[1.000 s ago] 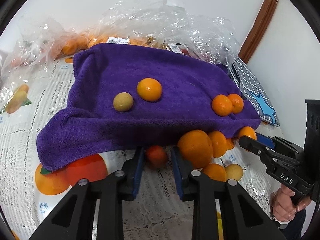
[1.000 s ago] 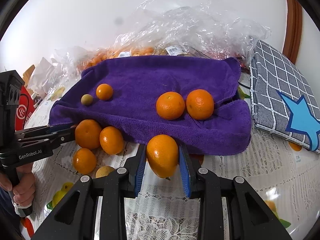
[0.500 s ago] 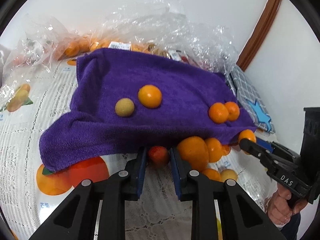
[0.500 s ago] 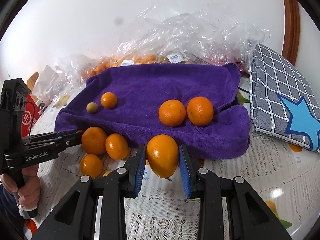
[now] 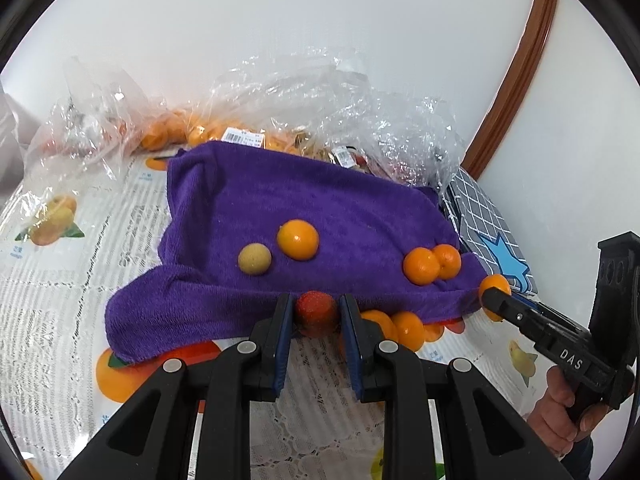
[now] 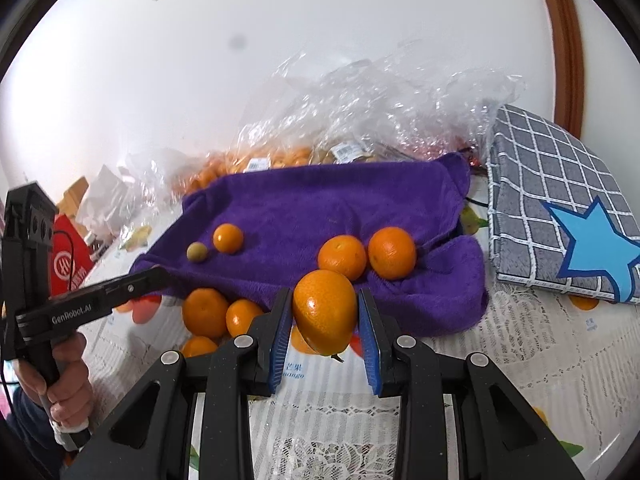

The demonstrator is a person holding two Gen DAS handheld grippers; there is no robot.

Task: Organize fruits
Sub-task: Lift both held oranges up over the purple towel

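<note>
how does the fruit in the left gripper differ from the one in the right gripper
The small red bumpy-skinned fruit in the left gripper is round and rough. The large smooth orange fruit in the right gripper is bigger, oval and glossy, so its jaws stand wider apart. Both are clamped between blue pads in front of the purple towel.

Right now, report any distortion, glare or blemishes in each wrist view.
Left wrist view: fisheye bends the brown door frame; black corners; glare on the plastic bags. Right wrist view: same curving, a dark smudge over the wall, a highlight on the held orange.
</note>
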